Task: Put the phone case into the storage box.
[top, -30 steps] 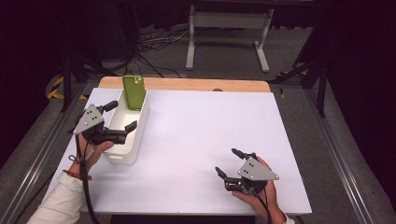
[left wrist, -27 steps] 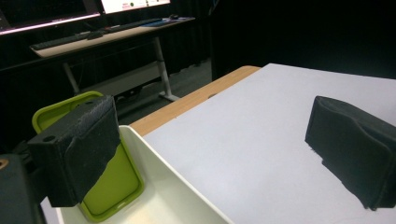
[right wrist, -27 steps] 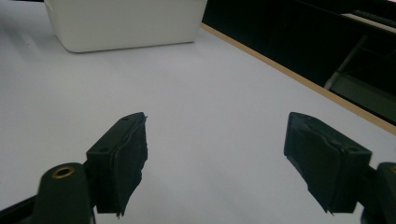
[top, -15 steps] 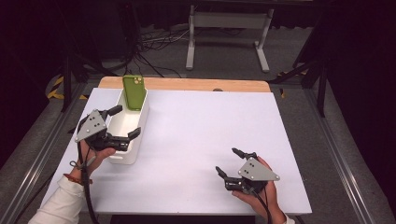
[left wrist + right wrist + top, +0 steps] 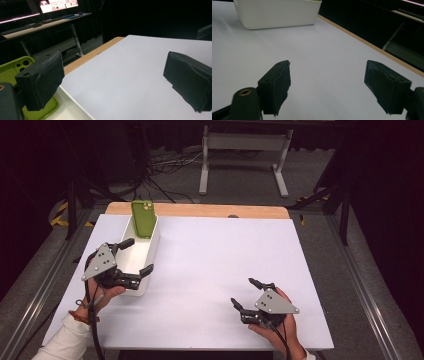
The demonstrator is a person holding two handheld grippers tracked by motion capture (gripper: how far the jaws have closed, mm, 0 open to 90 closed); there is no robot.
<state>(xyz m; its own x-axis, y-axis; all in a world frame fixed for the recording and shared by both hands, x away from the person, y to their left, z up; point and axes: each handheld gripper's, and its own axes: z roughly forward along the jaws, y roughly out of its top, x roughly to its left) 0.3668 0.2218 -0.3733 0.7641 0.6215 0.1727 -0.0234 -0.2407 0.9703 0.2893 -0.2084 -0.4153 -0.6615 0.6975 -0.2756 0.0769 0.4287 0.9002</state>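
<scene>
A green phone case [image 5: 142, 218] stands leaning against the far end of a white bin [image 5: 149, 251] at the table's left side. My left gripper [image 5: 136, 256] hovers open over the near end of the bin, with nothing between its jaws. In the left gripper view the phone case [image 5: 15, 65] lies behind the left jaw, and the bin's rim [image 5: 72, 106] runs below. My right gripper [image 5: 245, 293] rests open low over the table near the front right, empty. The right gripper view has the white bin [image 5: 274, 12] far off.
A white table top [image 5: 225, 250] with a wooden strip [image 5: 200, 210] along its far edge. Beyond it are a metal stand [image 5: 240, 150] and cables on the floor. A desk with a lit monitor [image 5: 57, 3] appears in the left gripper view.
My left gripper has drawn back toward the person along the bin, away from the phone case. The right gripper has stayed still.
</scene>
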